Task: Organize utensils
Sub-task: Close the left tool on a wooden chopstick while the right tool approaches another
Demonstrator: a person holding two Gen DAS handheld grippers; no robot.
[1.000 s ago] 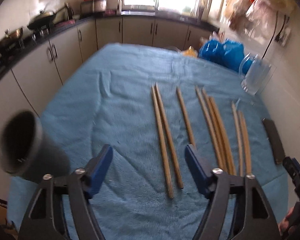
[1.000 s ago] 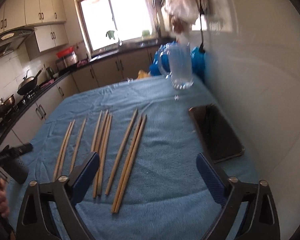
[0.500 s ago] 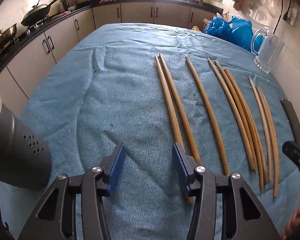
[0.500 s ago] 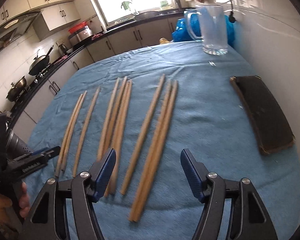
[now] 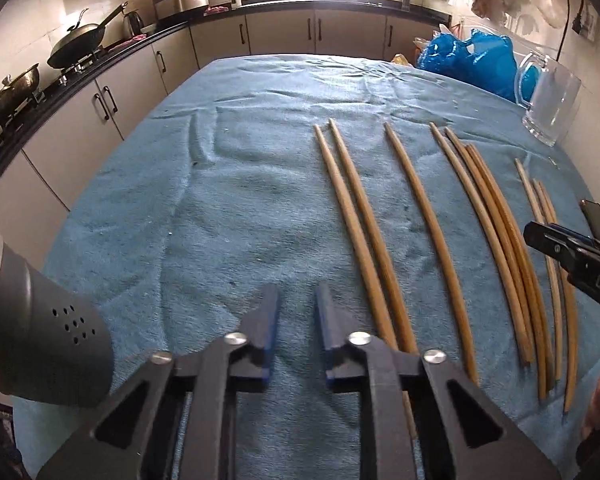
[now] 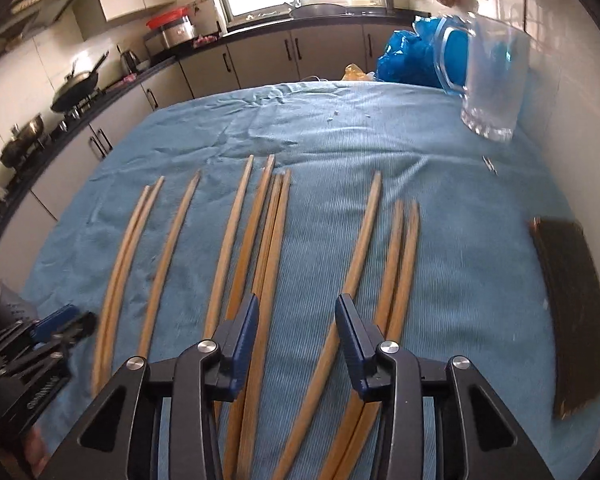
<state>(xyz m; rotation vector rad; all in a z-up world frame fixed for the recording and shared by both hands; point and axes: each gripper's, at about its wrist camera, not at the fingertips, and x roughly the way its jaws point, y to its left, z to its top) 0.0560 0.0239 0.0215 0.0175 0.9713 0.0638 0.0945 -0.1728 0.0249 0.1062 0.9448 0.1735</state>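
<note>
I am holding my left gripper low over the blue cloth, jaws narrowed but apart on nothing, just left of the chopsticks. My right gripper, jaws apart and empty, is hovering above their near ends. They are lying side by side, long axes running straight ahead of both grippers, likely laid out for gathering into the grey holder at my left.

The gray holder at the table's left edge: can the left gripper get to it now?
Probably yes. The gray holder lies just left of the left gripper, with only bare blue cloth between them.
</note>
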